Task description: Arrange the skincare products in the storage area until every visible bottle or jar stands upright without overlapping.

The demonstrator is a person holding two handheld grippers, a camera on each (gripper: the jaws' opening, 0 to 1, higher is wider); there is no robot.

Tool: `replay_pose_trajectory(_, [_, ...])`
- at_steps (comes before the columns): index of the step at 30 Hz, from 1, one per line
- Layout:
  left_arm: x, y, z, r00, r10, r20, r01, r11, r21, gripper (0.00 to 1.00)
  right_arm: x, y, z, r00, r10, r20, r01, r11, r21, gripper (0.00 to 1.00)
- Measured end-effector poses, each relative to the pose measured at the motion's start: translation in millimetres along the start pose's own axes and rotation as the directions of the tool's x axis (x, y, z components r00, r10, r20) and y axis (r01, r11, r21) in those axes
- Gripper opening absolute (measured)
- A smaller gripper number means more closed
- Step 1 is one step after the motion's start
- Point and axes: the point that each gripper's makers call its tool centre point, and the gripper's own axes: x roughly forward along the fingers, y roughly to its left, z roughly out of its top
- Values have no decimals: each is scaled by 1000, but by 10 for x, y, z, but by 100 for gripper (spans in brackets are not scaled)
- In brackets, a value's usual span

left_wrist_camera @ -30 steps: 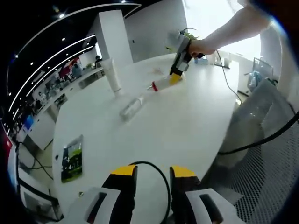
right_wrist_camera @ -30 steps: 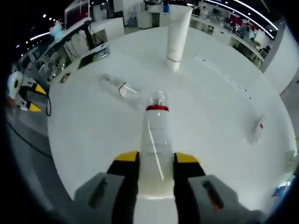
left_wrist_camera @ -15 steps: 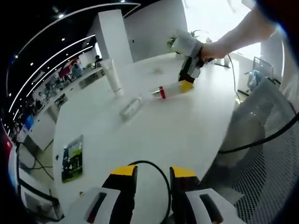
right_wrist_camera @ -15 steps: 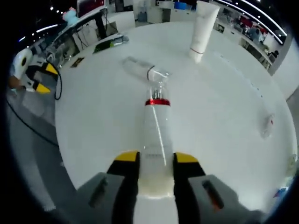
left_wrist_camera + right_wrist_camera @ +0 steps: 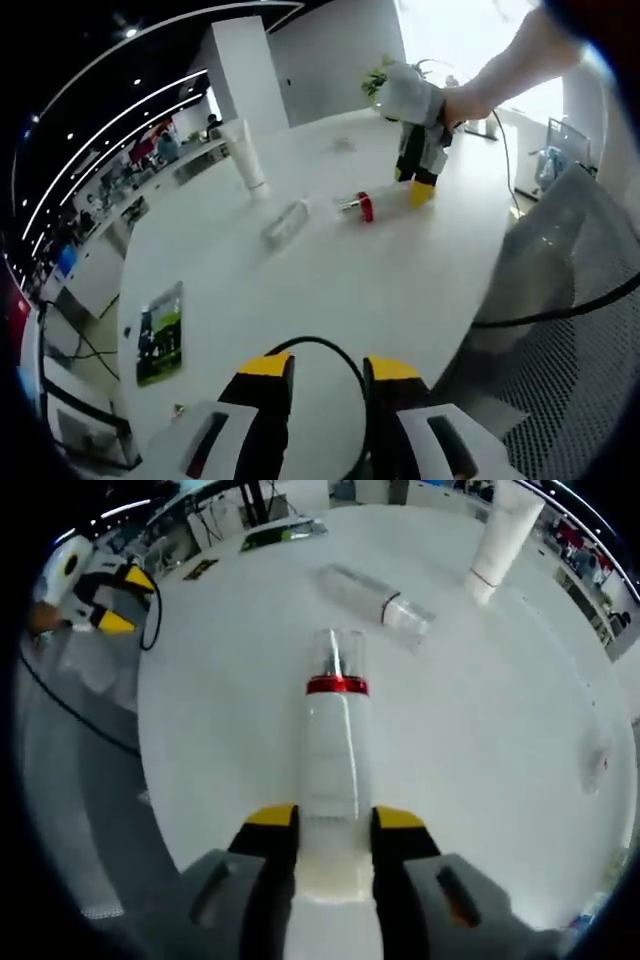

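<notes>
My right gripper is shut on the base of a white bottle with a red ring and clear cap, which points away from me over the white table. From the left gripper view, that right gripper holds the bottle about level, just above the tabletop. A clear bottle lies on its side beyond it. Farther back a white tube stands on its cap. My left gripper is open near the table's edge, with nothing between its jaws.
A black cable loops on the table in front of my left jaws. A printed leaflet lies at the left edge. A small pale item rests at the right. A mesh chair stands beside the table. My left gripper shows beyond the far rim.
My right gripper has carried the red-ringed bottle to the right and nearer, swinging it round so the lying clear bottle now sits right of its cap. My left gripper stayed put.
</notes>
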Motion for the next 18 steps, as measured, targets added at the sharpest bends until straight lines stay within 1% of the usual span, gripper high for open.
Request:
replay_pose_trajectory(2, [-1,19,-9,1000,9,-3,-9,1000,-6,29,3,-16,-4,1000,9,-18,-9,1000,-3,28])
replay_pose_trajectory(6, [-8,56,-9,1000,29,-2,-29,1000,1,29,13,-23,-21,997,22,-74,-25,999,-31,28])
replay_pose_trajectory(8, [-14,83,-12,999,42,-3,-42,999,1,29,16,-28,-25,995,29,-100,-32,999,-29,29])
replay_pose_trajectory(12, [-23,132,-30,998,64,-10,-64,998,-1,29,32,-34,-3,990,43,-133,-49,998,-45,30])
replay_pose_trajectory(15, [-19,131,-45,998,67,-17,-67,998,7,28,33,-84,89,992,35,-125,-41,998,-48,39])
replay_pose_trajectory(17, [-19,128,-47,998,67,-19,-67,998,13,28,30,-106,239,994,37,-103,-39,999,-20,39])
replay_pose_trajectory(18, [-19,130,-45,998,69,-17,-68,998,15,28,47,-107,269,994,43,-103,-44,999,-3,39])
